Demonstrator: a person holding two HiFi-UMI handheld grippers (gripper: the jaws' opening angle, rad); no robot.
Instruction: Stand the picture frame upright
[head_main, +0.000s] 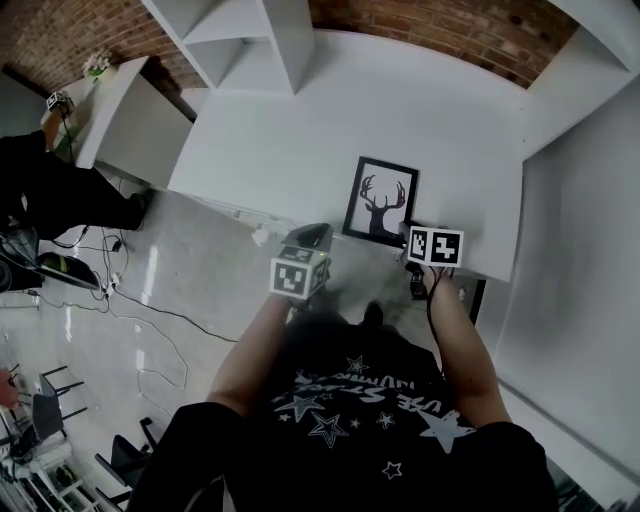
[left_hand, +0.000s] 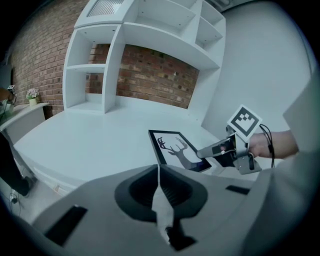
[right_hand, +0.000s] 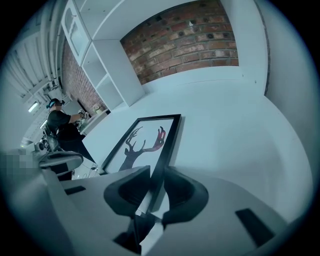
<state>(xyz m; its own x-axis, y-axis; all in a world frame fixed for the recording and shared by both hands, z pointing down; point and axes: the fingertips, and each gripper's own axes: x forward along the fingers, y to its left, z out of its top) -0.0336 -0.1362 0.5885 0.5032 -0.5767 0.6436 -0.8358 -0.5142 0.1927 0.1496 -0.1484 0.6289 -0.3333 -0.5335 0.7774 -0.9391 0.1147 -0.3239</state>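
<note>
A black picture frame (head_main: 381, 200) with a deer silhouette lies low on the white table (head_main: 280, 140), near its front right. My right gripper (head_main: 408, 233) is shut on the frame's near right edge. In the right gripper view that edge of the frame (right_hand: 145, 142) runs between the jaws of the right gripper (right_hand: 154, 186). The left gripper view shows the frame (left_hand: 172, 147) with the right gripper (left_hand: 206, 151) clamped on its corner. My left gripper (head_main: 311, 238) hangs just off the table's front edge, left of the frame. The left gripper (left_hand: 158, 172) is shut and holds nothing.
White shelving (left_hand: 145, 45) stands against a brick wall (left_hand: 155, 75) at the back of the table. A person (head_main: 50, 190) stands at a white counter (head_main: 130, 120) far left. Cables (head_main: 150, 310) trail over the floor below the table's front edge.
</note>
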